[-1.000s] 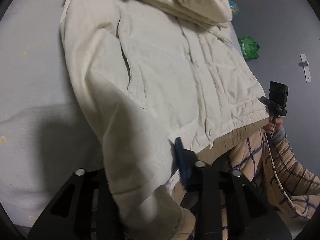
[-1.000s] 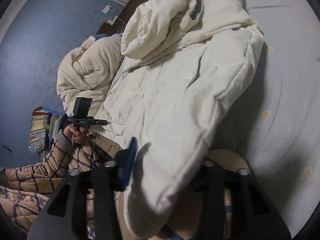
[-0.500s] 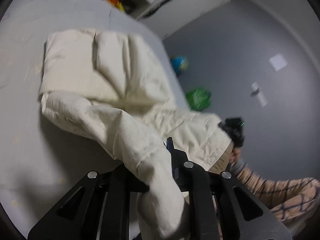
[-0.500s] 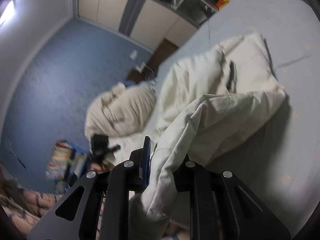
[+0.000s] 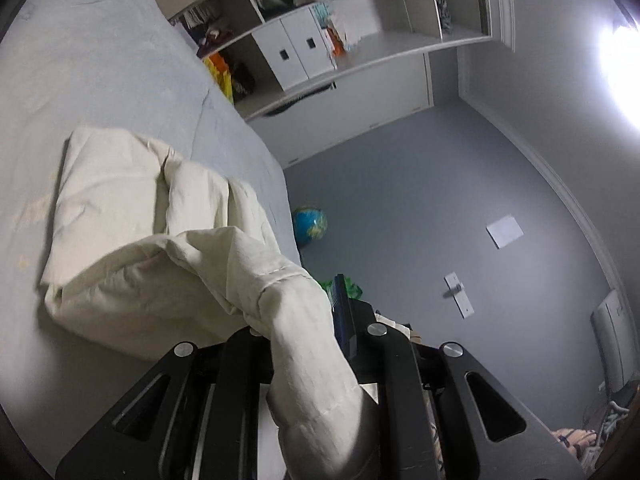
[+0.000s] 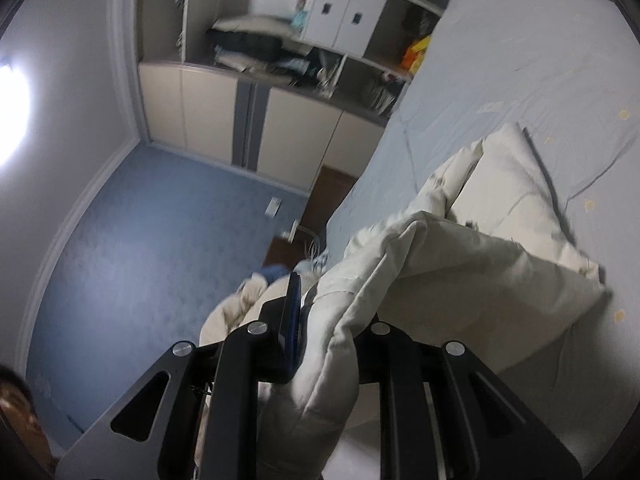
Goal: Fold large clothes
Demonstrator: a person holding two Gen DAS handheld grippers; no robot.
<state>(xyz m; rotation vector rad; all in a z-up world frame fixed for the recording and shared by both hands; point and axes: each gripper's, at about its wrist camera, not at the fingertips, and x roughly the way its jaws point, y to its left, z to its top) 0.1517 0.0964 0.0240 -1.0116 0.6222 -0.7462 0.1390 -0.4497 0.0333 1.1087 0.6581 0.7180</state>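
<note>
A cream padded jacket (image 5: 132, 216) lies on the grey bed sheet (image 5: 100, 72). Its near part is lifted off the bed and doubled toward the far part. My left gripper (image 5: 304, 316) is shut on a thick bunch of the jacket's hem, which fills the space between its fingers. My right gripper (image 6: 332, 320) is shut on the other corner of the jacket (image 6: 480, 264), also raised above the sheet (image 6: 540, 60). The blue pad of one finger (image 6: 294, 308) shows beside the cloth; the other finger is hidden by fabric.
Open wardrobe shelves (image 5: 320, 40) with clothes stand beyond the bed. A globe (image 5: 310, 224) and a green bag (image 5: 352, 288) sit on the floor at the bed's right side. A cream bundle (image 6: 236, 312) lies low at the bed's left side, and a person's face (image 6: 16, 412) shows at the edge.
Both grippers have risen and swung forward over the bed, carrying the jacket's hem toward its far end. The jacket went from spread flat to doubled over.
</note>
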